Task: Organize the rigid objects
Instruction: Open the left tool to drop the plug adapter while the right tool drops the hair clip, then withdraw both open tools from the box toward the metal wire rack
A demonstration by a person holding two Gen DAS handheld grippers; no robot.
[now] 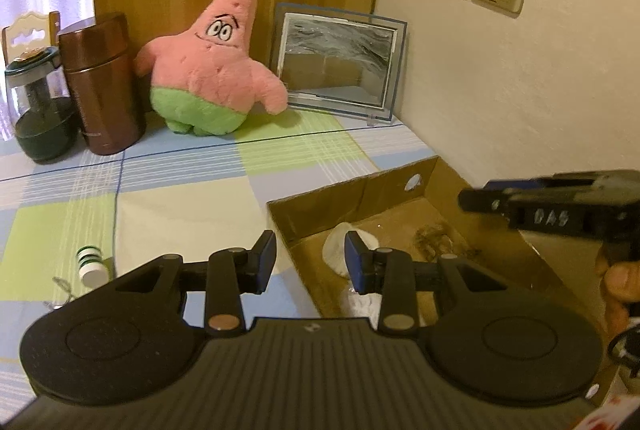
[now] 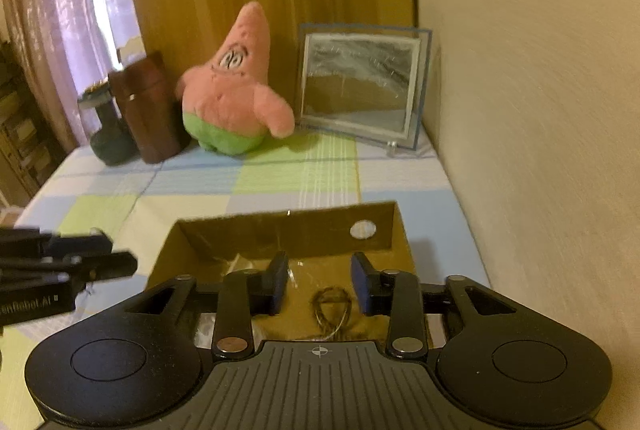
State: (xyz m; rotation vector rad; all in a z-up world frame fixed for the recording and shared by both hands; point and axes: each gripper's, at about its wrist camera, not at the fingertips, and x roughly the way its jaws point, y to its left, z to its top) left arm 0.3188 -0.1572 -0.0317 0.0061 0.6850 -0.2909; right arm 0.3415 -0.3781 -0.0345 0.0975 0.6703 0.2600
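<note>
Your left gripper (image 1: 311,262) sits low in the centre of its own view, jaws spread apart with nothing between the blue pads (image 1: 267,260). Your right gripper (image 2: 319,284) is posed the same way in its view, jaws parted and empty, pads level with each other. In the left view your right gripper enters from the right edge, pointing left, with your bare fingers (image 1: 618,280) curled beneath it. In the right view your left gripper reaches in from the left edge.

Both tools are matte black plastic; the left gripper (image 1: 311,262) has blue pads, round metal pivot caps and a ribbed grey base. The right gripper (image 2: 319,284) matches, with a crosshair mark; bare fingertips (image 1: 622,280) show.
</note>
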